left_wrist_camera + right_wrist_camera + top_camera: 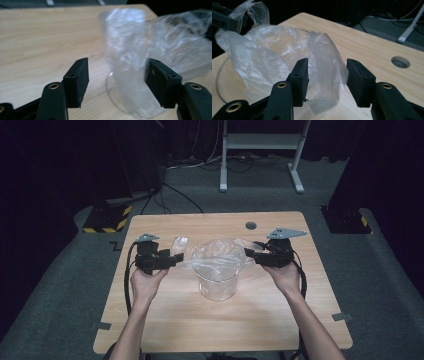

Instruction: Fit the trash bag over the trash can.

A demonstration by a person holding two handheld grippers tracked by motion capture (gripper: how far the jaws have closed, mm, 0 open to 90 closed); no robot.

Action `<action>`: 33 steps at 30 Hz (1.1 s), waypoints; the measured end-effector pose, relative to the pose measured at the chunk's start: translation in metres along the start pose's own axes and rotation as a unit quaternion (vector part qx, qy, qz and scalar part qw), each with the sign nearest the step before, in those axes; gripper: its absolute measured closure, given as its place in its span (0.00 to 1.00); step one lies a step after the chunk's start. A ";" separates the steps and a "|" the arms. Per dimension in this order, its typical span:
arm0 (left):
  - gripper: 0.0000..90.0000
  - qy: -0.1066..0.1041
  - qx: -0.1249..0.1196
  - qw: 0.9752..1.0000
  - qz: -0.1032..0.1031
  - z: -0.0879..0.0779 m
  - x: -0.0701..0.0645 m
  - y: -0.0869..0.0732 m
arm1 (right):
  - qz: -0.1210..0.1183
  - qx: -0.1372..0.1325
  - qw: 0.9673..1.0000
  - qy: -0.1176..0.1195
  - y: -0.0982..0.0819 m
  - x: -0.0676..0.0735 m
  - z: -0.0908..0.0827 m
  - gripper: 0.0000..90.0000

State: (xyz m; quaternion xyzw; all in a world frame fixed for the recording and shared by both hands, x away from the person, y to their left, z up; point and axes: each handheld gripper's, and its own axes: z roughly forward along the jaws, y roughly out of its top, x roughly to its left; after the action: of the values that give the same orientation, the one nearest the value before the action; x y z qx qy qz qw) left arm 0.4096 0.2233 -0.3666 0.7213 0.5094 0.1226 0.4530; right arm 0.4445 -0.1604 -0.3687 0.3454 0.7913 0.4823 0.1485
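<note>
Clear plastic bag [216, 254] draped over the glass beaker [218, 282] near the middle of the table [165, 317].

Left of the beaker, left gripper [175, 258] held with jaws apart, bag film between them, blurred there, against one pad and not pinched. Right of the beaker, right gripper [250, 254] held with jaws apart as well, a fold of the bag between them, not squeezed. Behind the beaker, a round hole [251, 225] in the table.

Both forearms reach in from six o'clock. The left tool [172, 260] points toward three o'clock, the right tool [252, 254] toward nine. Each tool's jaws stand parted.
</note>
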 end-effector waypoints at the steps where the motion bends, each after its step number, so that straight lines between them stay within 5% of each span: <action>1: 0.40 -0.004 -0.008 1.000 0.004 -0.001 -0.001 0.003 | -0.002 -0.001 1.000 0.002 0.002 0.000 -0.001 0.58; 10: 0.38 0.005 -0.044 0.997 0.058 -0.002 -0.016 0.030 | -0.020 -0.024 0.999 -0.012 0.023 0.004 -0.005 0.57; 15: 0.41 -0.021 -0.007 0.996 0.090 0.020 -0.024 0.034 | -0.026 -0.039 0.999 -0.021 0.035 0.004 -0.012 0.58; 19: 0.44 -0.037 0.028 0.995 0.085 0.038 -0.021 0.031 | -0.034 -0.050 0.998 -0.021 0.045 0.007 -0.018 0.58; 21: 0.46 -0.056 0.037 0.995 0.076 0.044 -0.021 0.029 | -0.042 -0.045 0.998 -0.020 0.049 0.011 -0.018 0.59; 25: 0.48 -0.057 0.052 0.994 0.073 0.053 -0.018 0.027 | -0.064 -0.037 0.997 -0.013 0.054 0.019 -0.012 0.61; 33: 0.64 -0.053 0.054 0.994 0.081 0.054 -0.021 0.025 | -0.115 0.048 0.992 -0.014 0.058 0.036 0.026 0.64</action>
State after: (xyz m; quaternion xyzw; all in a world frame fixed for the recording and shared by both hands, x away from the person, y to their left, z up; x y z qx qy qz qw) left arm 0.4497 0.1755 -0.3714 0.7888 0.4304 0.0927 0.4289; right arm 0.4575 -0.1013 -0.3280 0.2656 0.8456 0.4189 0.1973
